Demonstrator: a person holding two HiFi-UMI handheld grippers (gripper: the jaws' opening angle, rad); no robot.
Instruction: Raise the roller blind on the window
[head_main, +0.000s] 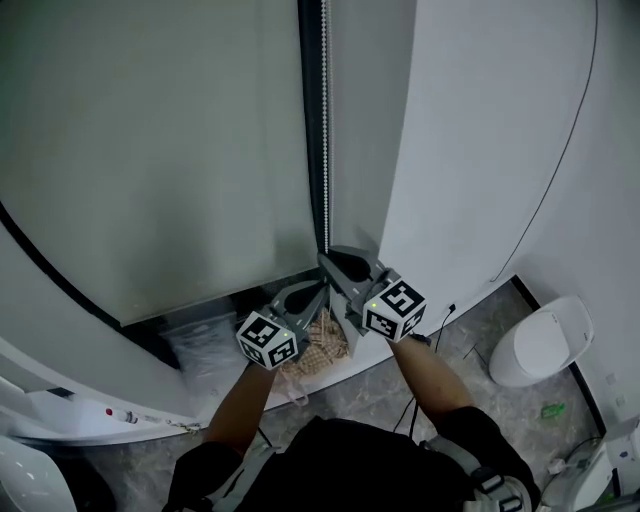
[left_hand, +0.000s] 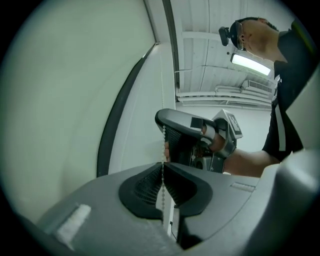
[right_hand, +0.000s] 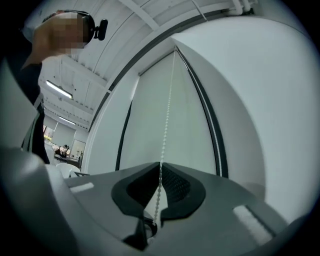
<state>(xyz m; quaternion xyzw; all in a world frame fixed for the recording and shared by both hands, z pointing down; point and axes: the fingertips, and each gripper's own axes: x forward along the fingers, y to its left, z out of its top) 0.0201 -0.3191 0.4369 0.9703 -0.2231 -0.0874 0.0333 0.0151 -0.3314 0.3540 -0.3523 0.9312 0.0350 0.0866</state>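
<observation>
The pale grey-green roller blind (head_main: 160, 150) hangs down over the window, with a dark frame strip beside it. A white bead chain (head_main: 325, 120) runs straight down along that strip. My right gripper (head_main: 333, 257) is shut on the chain. Just below it, my left gripper (head_main: 318, 290) is also shut on the chain. In the left gripper view the beads (left_hand: 164, 142) pass between the closed pads (left_hand: 150, 182), and the right gripper (left_hand: 166, 124) holds the chain above. In the right gripper view the chain (right_hand: 167, 115) rises taut from the closed jaws in front of the blind (right_hand: 145, 130).
A white rounded bin (head_main: 540, 345) stands on the grey floor at the right. A thin dark cable (head_main: 560, 160) runs down the white wall. A woven item (head_main: 322, 345) lies below the grippers near the sill. A white ledge (head_main: 60, 410) curves along the lower left.
</observation>
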